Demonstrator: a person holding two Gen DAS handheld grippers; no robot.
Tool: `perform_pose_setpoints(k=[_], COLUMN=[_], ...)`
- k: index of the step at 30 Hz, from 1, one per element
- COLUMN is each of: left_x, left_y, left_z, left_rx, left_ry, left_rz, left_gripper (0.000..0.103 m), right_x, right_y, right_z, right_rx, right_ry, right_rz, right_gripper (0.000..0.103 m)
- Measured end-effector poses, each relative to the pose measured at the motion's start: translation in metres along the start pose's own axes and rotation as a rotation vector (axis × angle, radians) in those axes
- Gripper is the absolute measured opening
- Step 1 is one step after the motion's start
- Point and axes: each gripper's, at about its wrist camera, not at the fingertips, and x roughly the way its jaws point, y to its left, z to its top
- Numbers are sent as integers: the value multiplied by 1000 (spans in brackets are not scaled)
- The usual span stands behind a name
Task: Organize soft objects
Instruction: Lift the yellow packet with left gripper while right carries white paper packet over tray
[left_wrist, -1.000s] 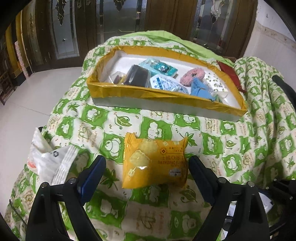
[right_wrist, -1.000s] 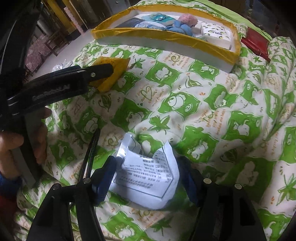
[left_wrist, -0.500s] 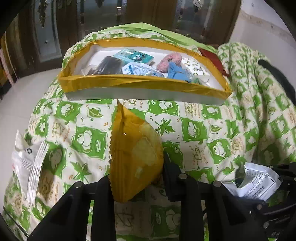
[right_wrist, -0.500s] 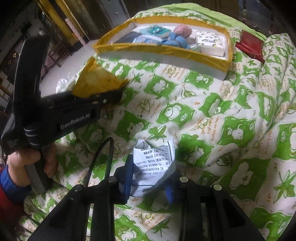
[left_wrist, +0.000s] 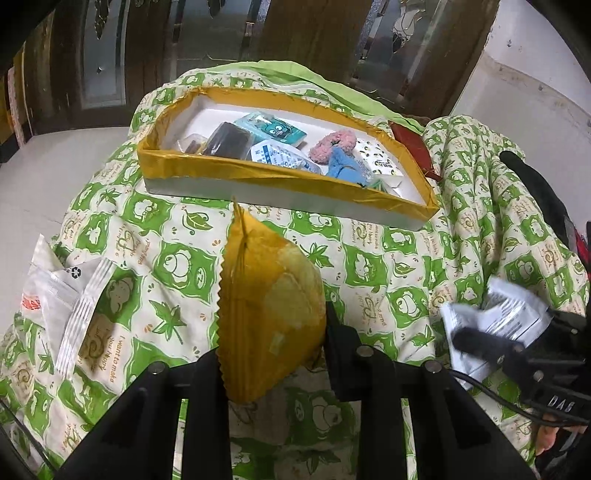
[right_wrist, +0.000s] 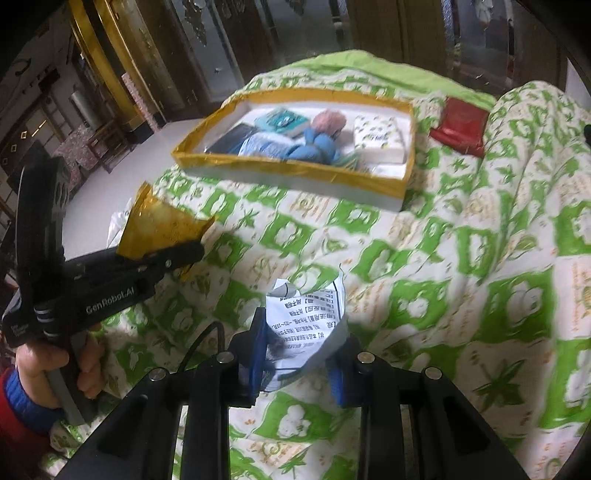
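While the white tray (left_wrist: 280, 195) with its yellow-taped rim sits at the far side of the green-and-white quilt (left_wrist: 399, 266), both grippers are clamped on packets on the near side of it. Furthest left of the tray, a white sachet (left_wrist: 70, 299) lies flat on the quilt, touched by nothing. Next comes the left gripper (left_wrist: 273, 354), its jaws having just closed onto a yellow snack packet (left_wrist: 266, 314); the packet is squeezed into a standing wedge between the pads, its serrated edge pointing toward the tray's near wall and its tip just short of that wall. Inside the tray lie a dark packet (left_wrist: 227, 142), a teal packet (left_wrist: 275, 129), a white-and-blue printed sachet (left_wrist: 277, 157), a pink fluffy thing (left_wrist: 332, 146) touching a blue soft toy (left_wrist: 343, 168), and a white patterned pack (left_wrist: 380, 162) at its right end. Right of the tray, a red item (right_wrist: 461, 125) rests on the quilt just beside the tray's corner. Nearer than the tray and to the right of the yellow packet, the right gripper (right_wrist: 299, 362) has just closed its blue pads on a white printed sachet (right_wrist: 310, 325), which is crumpled between them and seems lifted clear of the quilt. A hand (right_wrist: 55, 369) with a blue cuff holds the left gripper's handle
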Motion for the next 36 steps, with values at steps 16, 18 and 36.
perform_pose_setpoints(k=[16, 18, 36], left_x=[-5, -6, -14], left_y=[-4, -4, 0], left_z=[4, 6, 20], left_rx=[47, 52, 42], left_ry=[-25, -30, -65], left_rz=[63, 67, 71], left_gripper=[27, 27, 27], right_x=[-19, -21, -14], right_y=[-16, -19, -36], right_z=[31, 36, 51], right_rx=[13, 14, 80], right_ry=[-68, -77, -73], right_rz=[-32, -34, 0], right_gripper=[30, 30, 30])
